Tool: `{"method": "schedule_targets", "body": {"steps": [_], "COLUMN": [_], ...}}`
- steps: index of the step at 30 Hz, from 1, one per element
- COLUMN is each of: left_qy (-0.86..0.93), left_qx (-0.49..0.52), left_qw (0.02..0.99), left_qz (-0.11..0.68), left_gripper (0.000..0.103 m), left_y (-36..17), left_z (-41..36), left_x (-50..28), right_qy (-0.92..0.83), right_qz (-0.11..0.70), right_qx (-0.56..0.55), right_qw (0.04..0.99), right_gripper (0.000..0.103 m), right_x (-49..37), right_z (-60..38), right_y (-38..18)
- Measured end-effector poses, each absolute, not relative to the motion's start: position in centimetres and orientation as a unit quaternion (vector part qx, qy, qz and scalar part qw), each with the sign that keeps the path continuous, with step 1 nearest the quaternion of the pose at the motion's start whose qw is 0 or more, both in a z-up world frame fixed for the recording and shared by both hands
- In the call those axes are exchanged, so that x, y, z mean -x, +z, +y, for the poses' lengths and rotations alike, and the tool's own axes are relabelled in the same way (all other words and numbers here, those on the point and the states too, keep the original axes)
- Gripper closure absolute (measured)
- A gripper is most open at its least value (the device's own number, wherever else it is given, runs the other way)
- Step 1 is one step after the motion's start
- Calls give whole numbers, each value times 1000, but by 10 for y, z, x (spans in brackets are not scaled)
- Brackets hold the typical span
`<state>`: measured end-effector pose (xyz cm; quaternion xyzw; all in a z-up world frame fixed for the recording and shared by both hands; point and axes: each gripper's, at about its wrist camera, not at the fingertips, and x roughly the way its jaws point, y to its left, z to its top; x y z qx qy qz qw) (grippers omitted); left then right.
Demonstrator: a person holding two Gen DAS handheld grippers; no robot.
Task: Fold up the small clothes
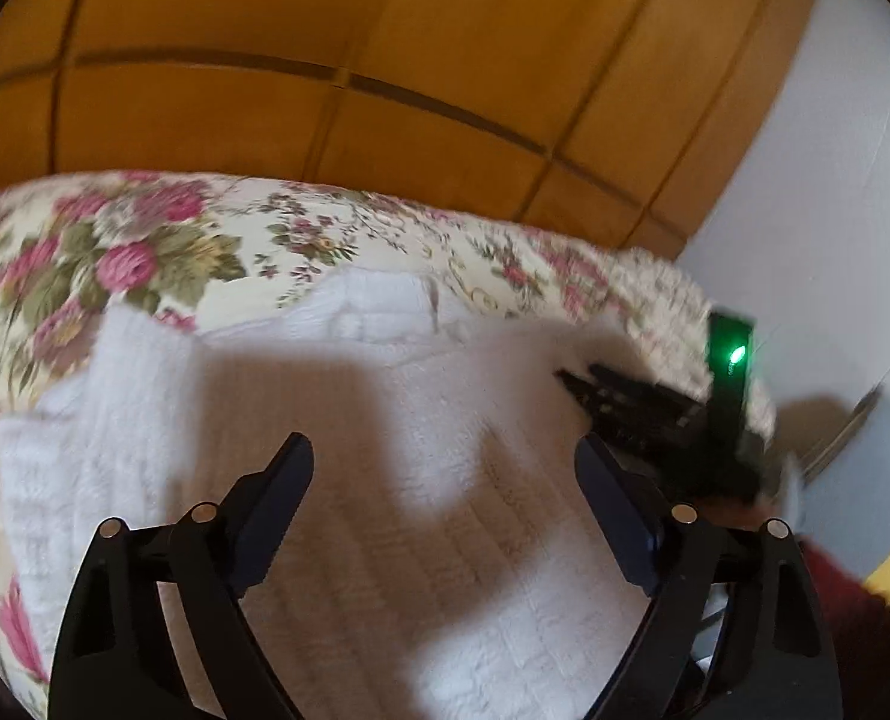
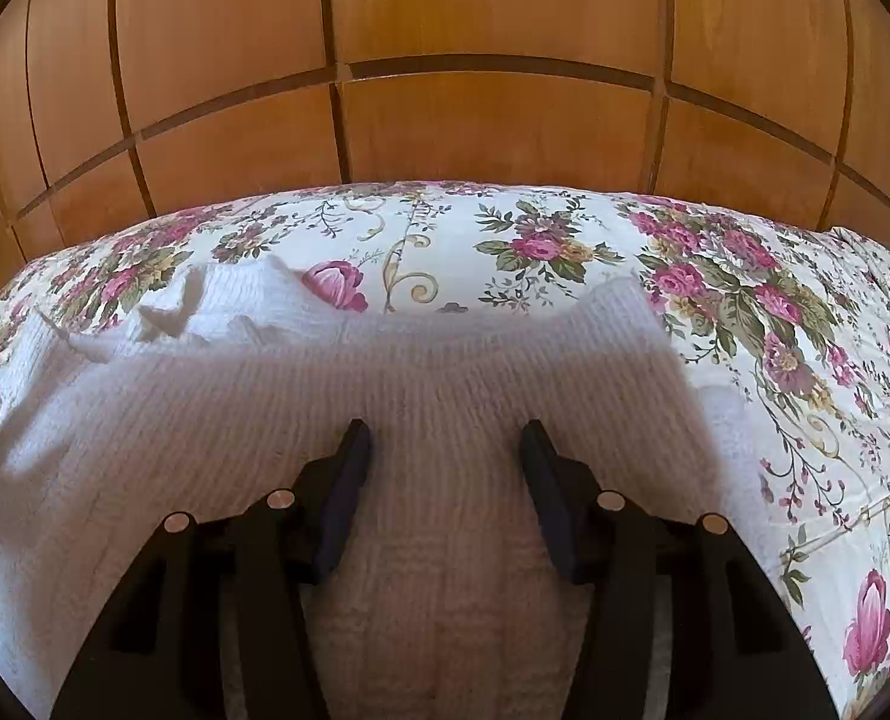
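The left gripper hovered with jaws spread wide and nothing between them, directly above the white knitted garment, while the right gripper was held likewise, parted and empty, over the same garment. Ahead of the right gripper the garment's far edge ran uneven, rumpled to the left and raised in a corner to the right, with bare floral bedspread beyond and to the right. Farthest off, wooden panelling closed the bed's far side.
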<state>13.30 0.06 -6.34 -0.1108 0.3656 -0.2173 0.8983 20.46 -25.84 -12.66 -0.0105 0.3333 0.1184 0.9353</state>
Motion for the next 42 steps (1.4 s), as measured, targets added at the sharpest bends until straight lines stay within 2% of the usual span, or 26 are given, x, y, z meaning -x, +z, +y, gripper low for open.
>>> {"method": "schedule_targets", "body": {"steps": [4, 11, 16, 21, 24, 27, 38, 39, 42], "left_qy": [-174, -151, -165, -179, -189, -164, -105, -106, -108], "left_qx": [86, 78, 81, 96, 115, 120, 71, 69, 67], "left_qw": [894, 890, 883, 889, 894, 911, 925, 926, 927], "left_qz": [404, 423, 432, 411, 389, 358, 357, 355, 352], "left_gripper": [32, 32, 24, 23, 11, 6, 4, 4, 4], "left_y": [-87, -103, -117, -113, -106, -97, -109, -110, -112], "left_z": [-11, -11, -10, -5, 1, 10, 38, 37, 35], "left_x": [-157, -190, -215, -205, -187, -161, -120, -120, -120], "right_qy": [121, 120, 114, 112, 111, 111, 111, 112, 81], "right_qz": [330, 337, 347, 338, 330, 325, 319, 322, 313], "right_qx": [6, 5, 1, 2, 3, 1, 0, -3, -2], "right_qw": [936, 934, 931, 934, 937, 939, 941, 940, 946], "right_gripper": [50, 49, 47, 47, 47, 46, 41, 39, 25], "right_x": [-203, -207, -216, -212, -208, -207, -204, -204, -191], "right_z": [-260, -260, -259, -259, -259, -260, -259, -260, -263], "right_y": [-126, -128, -130, -129, -129, -128, -127, -126, -115]}}
